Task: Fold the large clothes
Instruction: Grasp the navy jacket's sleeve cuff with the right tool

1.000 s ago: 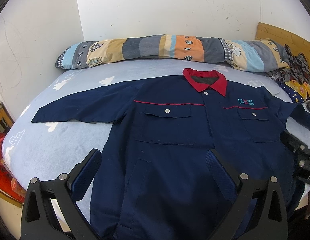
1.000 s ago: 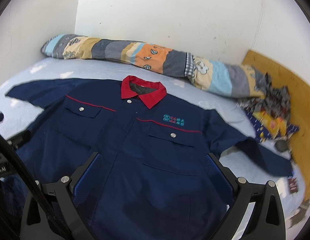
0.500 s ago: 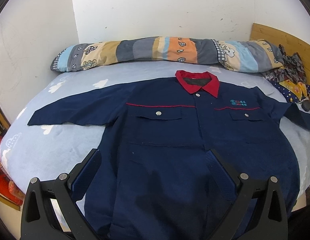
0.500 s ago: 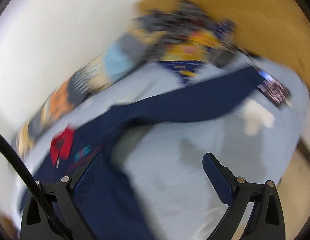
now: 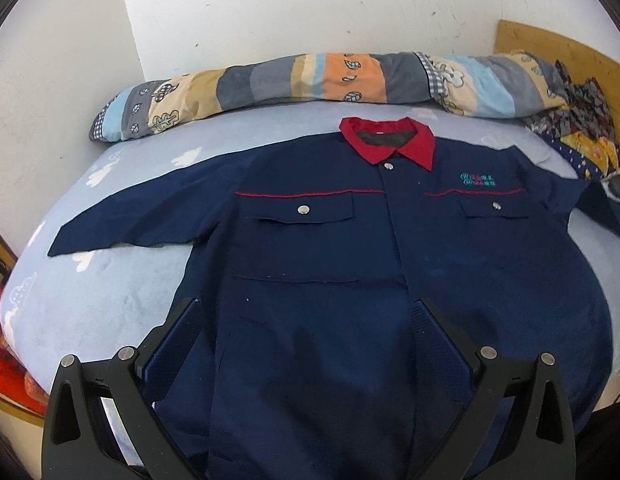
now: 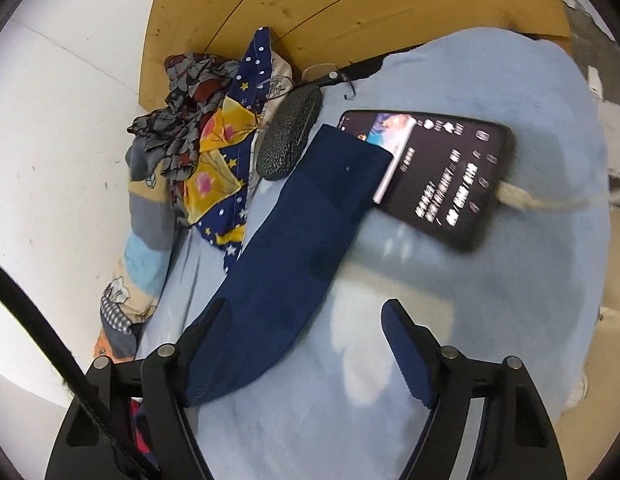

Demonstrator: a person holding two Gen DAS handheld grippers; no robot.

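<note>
Navy work jacket (image 5: 349, 264): spread flat, front up, mid-bed (image 5: 110, 304), collar toward headboard edge. Soft, limp, light; take by sleeve (image 6: 286, 240) cuff or hem. Left gripper (image 5: 306, 344): wide, empty, over hem. Right gripper (image 6: 306, 340): closing, sleeve edge between jaws, not yet pinched

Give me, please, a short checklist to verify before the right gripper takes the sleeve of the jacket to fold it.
1. Navy work jacket lies flat, front up, on the bed sheet: ok.
2. Right gripper is free: ok; its jaws are closing, nothing pinched yet.
3. Sleeve sits between its fingers: not ok; it passes by one finger only.
4. Sleeve end is free: not ok; the cuff overlaps the lit phone, beside a black glasses case.
5. Phone cable away from the sleeve's path: cannot tell.
6. Left gripper is open above the jacket hem: ok.
</note>
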